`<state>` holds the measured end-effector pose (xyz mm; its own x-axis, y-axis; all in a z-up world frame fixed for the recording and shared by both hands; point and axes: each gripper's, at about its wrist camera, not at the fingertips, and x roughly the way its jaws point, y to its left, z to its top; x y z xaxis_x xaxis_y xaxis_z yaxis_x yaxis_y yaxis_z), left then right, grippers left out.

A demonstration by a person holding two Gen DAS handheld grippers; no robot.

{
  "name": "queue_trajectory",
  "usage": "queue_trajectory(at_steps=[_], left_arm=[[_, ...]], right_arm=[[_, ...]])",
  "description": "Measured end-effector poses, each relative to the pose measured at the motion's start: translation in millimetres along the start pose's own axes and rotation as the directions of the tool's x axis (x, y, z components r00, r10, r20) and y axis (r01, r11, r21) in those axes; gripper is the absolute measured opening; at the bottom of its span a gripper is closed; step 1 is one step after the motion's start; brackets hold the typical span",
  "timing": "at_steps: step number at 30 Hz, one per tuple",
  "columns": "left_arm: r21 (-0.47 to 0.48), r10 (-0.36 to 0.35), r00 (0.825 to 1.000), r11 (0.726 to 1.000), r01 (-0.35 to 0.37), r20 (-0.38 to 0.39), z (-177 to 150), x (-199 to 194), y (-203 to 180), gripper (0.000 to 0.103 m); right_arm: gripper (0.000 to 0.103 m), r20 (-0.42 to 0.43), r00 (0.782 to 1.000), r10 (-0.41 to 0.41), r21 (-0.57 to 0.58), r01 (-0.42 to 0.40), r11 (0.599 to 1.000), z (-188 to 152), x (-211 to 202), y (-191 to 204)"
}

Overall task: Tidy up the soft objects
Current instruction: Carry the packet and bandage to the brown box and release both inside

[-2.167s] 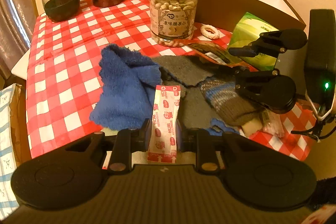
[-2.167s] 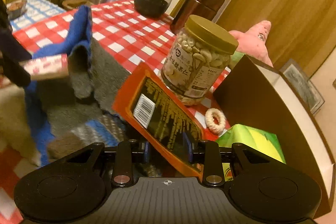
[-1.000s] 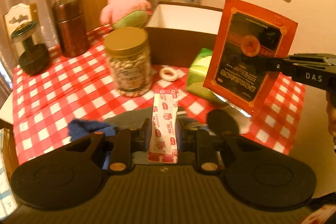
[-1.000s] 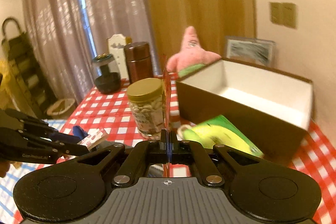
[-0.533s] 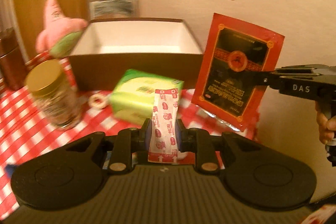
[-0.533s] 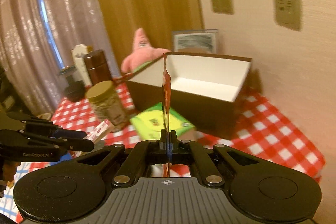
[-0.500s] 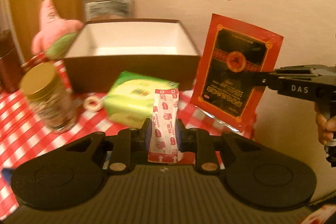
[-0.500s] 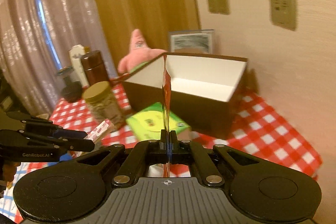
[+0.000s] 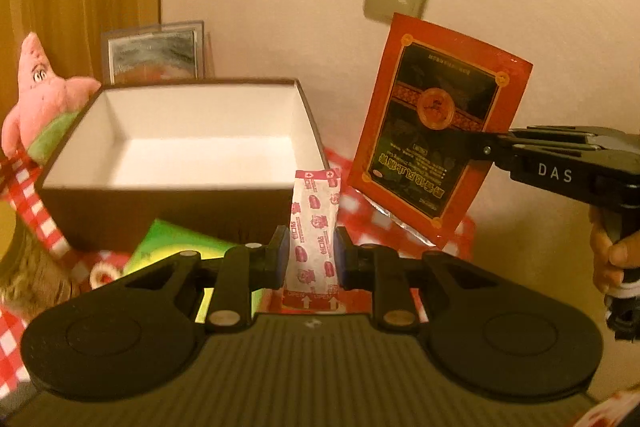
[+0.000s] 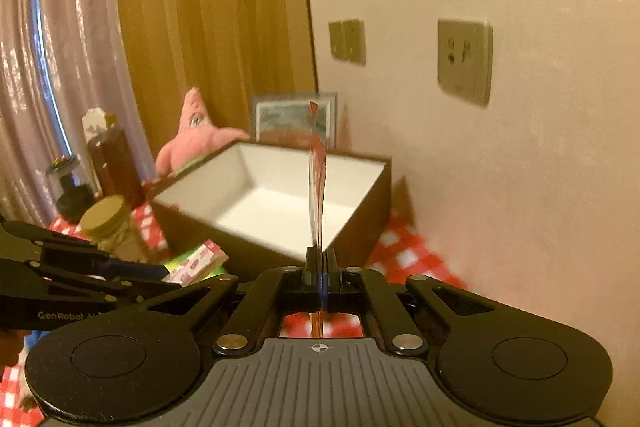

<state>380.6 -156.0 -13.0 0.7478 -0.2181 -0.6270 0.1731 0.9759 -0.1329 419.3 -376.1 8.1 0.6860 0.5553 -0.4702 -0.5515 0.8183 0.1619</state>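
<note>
Pink-printed white sachet [image 9: 314, 227] stands upright, clamped by our left gripper [image 9: 310, 253]; open brown cardboard box [image 9: 192, 163] lies at eleven o'clock. Right gripper [image 10: 320, 267], shut, pinches flat red-and-black foil pouch [image 9: 436, 147].

Pink-white sachet [image 9: 314, 231] upright, pinched mid-air before open brown box [image 9: 180, 163]. Red-black foil pouch [image 9: 436, 131] held upright right of box.

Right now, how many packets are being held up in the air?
2: a pink-and-white sachet in the left gripper; a red-and-black pouch in the right gripper.
</note>
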Motion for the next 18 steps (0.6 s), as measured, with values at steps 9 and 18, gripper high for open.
queue_trajectory(at_steps=[9,18], left_arm=[[-0.046,0.115,0.992,0.993,-0.112,0.052,60,43,16,0.021],[-0.117,0.205,0.979,0.972,-0.204,0.0,92,92,49,0.021]], right_arm=[[0.0,0.071,0.995,0.065,0.041,-0.068,0.997,47,60,-19],[0.001,-0.001,0.989,0.146,0.136,-0.145,0.98,61,147,-25]])
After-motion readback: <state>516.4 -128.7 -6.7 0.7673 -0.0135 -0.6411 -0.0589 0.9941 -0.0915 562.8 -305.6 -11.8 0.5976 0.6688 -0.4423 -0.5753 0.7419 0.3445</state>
